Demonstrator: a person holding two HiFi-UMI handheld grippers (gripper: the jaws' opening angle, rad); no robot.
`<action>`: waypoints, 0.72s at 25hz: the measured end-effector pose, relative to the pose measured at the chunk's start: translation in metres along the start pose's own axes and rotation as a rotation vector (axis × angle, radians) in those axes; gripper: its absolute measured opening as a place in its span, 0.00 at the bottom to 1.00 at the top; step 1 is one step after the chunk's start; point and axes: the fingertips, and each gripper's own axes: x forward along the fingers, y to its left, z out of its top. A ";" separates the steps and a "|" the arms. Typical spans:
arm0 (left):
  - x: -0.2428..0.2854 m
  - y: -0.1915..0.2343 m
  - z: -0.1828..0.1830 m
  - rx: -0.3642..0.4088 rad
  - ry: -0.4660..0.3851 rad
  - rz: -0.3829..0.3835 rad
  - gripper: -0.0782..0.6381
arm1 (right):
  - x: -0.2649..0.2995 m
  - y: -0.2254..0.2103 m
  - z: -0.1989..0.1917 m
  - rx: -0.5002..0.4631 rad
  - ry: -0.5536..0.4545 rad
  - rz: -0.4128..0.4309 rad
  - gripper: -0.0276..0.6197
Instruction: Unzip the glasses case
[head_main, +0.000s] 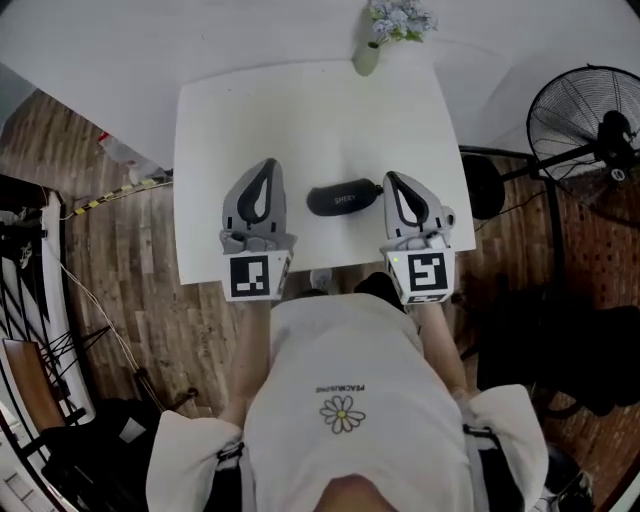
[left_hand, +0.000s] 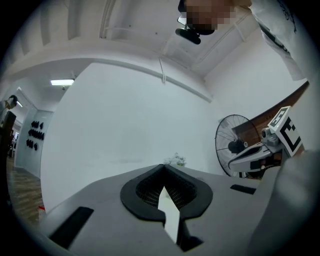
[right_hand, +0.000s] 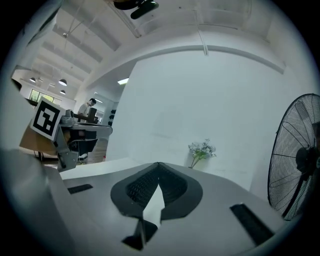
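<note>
Both my grippers are held over the near part of the white table (head_main: 210, 120), and the glasses case (head_main: 343, 198) lies on the tabletop between them.

The case is dark and oval. Its long axis runs left to right, with the right end tilted a little toward the far side. That right end is just beside my right gripper (head_main: 391, 178); I can't tell if they touch. The left end is near my left gripper (head_main: 267, 164), with a clear gap of table between them. The zipper is too small to make out from the head view, so I can't say which end the pull is at.

Left gripper: jaws together, tips meeting, nothing between them. It points toward the far wall and tips up a bit. Neither gripper view shows the case.

Right gripper: jaws together too, and empty. It points about level toward the far side.

Both grippers point away from me, roughly parallel, so the case lies crosswise to them.

At the far edge of the table stands a small vase of flowers (head_main: 370, 50). A standing fan (head_main: 585, 115) is off to the right on the wood floor (head_main: 130, 300).
</note>
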 end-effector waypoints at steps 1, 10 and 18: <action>0.004 0.003 -0.003 0.001 0.005 -0.004 0.13 | 0.003 0.000 -0.005 0.002 0.011 -0.002 0.05; 0.020 0.014 -0.032 -0.014 0.060 0.005 0.13 | 0.019 -0.007 -0.037 0.078 0.105 -0.006 0.05; 0.029 0.012 -0.033 -0.002 0.080 0.044 0.13 | 0.029 -0.023 -0.037 0.085 0.080 0.017 0.05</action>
